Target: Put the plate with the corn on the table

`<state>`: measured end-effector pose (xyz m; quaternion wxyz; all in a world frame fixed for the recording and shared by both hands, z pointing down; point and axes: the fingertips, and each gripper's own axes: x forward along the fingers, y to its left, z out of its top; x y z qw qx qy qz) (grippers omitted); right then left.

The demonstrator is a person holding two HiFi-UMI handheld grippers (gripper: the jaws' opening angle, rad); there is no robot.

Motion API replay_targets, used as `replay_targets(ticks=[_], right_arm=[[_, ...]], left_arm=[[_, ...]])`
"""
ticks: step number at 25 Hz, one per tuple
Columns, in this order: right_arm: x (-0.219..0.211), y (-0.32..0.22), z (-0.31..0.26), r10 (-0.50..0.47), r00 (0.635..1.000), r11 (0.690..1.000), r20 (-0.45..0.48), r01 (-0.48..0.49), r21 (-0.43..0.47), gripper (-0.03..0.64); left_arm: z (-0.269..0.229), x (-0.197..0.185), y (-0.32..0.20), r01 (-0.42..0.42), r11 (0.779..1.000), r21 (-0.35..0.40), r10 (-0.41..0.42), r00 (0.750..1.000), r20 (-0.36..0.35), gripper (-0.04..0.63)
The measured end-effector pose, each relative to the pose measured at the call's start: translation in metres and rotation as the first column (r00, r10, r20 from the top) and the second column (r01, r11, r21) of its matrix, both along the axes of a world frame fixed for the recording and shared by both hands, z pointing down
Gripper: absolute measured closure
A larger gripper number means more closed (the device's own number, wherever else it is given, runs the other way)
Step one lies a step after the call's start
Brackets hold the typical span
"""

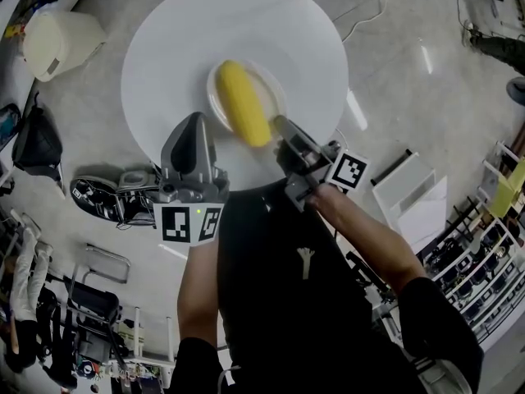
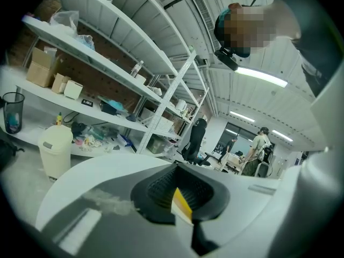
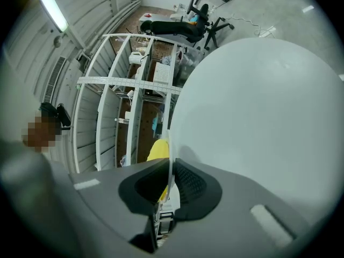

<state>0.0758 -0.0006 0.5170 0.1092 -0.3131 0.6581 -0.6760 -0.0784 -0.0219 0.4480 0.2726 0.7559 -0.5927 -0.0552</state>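
A yellow corn cob [image 1: 244, 103] lies on a small white plate [image 1: 272, 82] over the round white table [image 1: 180, 39]. My right gripper [image 1: 281, 125] is shut on the plate's near rim. In the right gripper view the plate [image 3: 170, 155] runs edge-on between the pads of that gripper [image 3: 171, 184], with the corn [image 3: 157, 150] behind it and the table [image 3: 258, 117] beyond. My left gripper [image 1: 196, 120] hovers just left of the plate. Its jaws [image 2: 180, 198] stand almost together, with a thin white-and-yellow sliver in the gap. Whether they grip anything is unclear.
A cream bin [image 1: 57, 43] stands on the floor left of the table, also in the left gripper view [image 2: 54, 149]. Shoes [image 1: 111, 195] lie near my left side and a white box [image 1: 410, 183] at my right. Loaded shelves [image 2: 107, 79] line the wall.
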Motion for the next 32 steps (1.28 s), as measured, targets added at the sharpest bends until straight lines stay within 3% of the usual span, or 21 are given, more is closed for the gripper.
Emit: replay_targets(ticks=[12, 32], right_arm=[[-0.021, -0.011, 0.028, -0.008, 1.000, 0.999, -0.020, 0.007, -0.032, 0.578], [-0.011, -0.014, 0.032, 0.016, 0.999, 0.999, -0.035, -0.018, -0.047, 0.578]], left_arm=[[0.023, -0.022, -0.010, 0.015, 1.000, -0.019, -0.015, 1.000, -0.012, 0.594], [0.022, -0.014, -0.011, 0.011, 1.000, -0.016, -0.012, 0.999, -0.033, 0.594]])
